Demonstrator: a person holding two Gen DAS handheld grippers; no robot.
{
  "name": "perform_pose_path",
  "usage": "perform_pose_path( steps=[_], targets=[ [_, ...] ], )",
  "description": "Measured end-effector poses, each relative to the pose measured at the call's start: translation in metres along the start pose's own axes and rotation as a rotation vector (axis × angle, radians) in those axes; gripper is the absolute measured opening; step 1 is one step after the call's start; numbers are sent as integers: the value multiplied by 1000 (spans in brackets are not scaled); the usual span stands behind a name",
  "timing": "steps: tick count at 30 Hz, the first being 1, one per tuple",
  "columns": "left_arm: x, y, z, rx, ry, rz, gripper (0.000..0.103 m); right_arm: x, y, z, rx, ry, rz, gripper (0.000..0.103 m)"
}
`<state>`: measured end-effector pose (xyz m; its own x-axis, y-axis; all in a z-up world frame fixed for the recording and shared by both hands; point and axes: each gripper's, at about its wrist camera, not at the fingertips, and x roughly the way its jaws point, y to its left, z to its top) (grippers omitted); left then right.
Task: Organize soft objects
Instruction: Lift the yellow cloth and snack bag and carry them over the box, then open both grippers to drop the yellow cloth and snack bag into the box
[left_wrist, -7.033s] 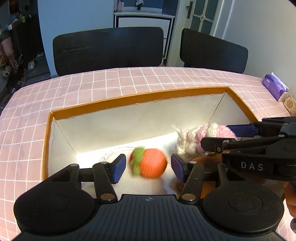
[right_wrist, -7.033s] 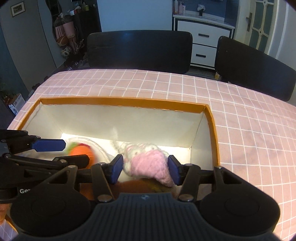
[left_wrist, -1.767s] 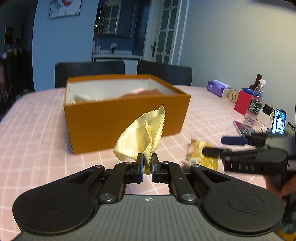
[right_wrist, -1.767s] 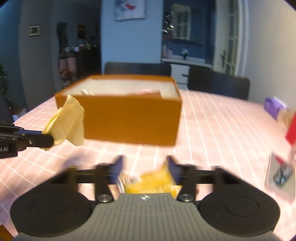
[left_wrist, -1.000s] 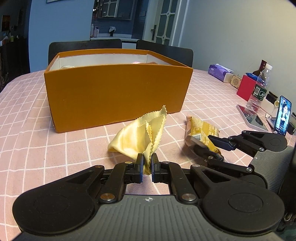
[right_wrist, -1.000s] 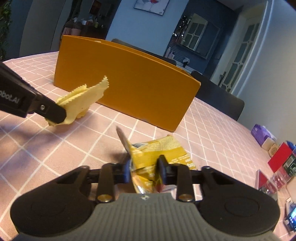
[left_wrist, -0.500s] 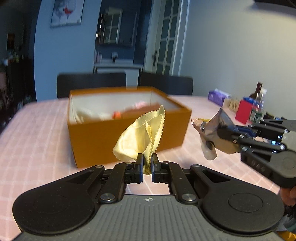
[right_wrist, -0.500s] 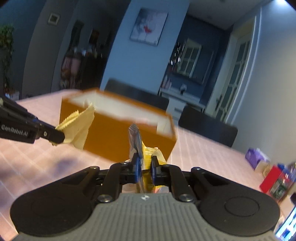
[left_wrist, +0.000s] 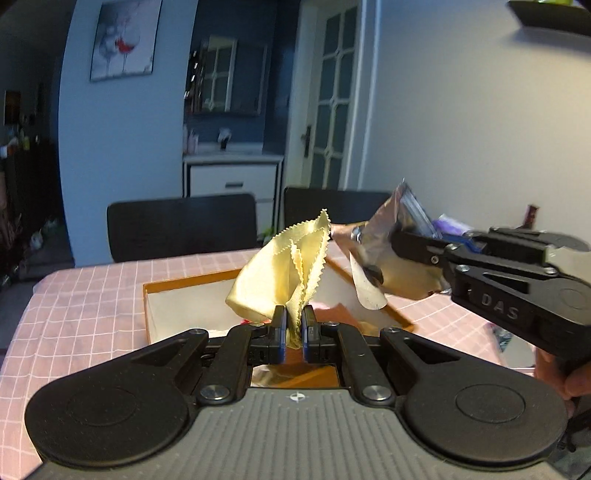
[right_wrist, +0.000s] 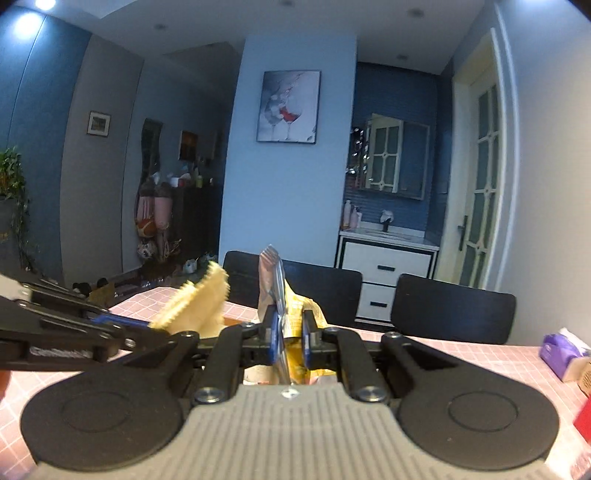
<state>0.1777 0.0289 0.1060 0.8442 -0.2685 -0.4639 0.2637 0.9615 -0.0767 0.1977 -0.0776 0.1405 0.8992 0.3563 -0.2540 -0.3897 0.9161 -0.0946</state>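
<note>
1. At the centre of the left wrist view, the left gripper pinches the yellow cloth above the orange box; a loose corner could snag the rim
2. Centre of the right wrist view, the right gripper clamps the snack packet; slick foil might slip out

Blue walls close in the room, paler on the middle panel where a wine-glass painting hangs. Recessed ceiling lights glow overhead. A glazed white door stands at the right, beside a white drawer cabinet. Black chairs line the far side of the surface with its pink checked cloth. A potted plant trails at far left.
</note>
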Motion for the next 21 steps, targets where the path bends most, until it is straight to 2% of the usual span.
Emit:
perform_pose_path(
  steps=[3,6,11,16,21],
  targets=[
    [33,13,10,-16,61,17,8,31,1,7,-42,40,13,10],
    [64,37,9,-75,144,8,8,65,-2,8,-75,106,28,10],
    [115,64,4,-127,256,22,8,120,-9,-3,-104,214,28,10],
    [148,80,-4,-162,344,17,8,155,-14,-21,-127,289,27,10],
    [165,88,-11,-193,403,31,9,176,-22,-29,-119,337,33,11]
  ],
)
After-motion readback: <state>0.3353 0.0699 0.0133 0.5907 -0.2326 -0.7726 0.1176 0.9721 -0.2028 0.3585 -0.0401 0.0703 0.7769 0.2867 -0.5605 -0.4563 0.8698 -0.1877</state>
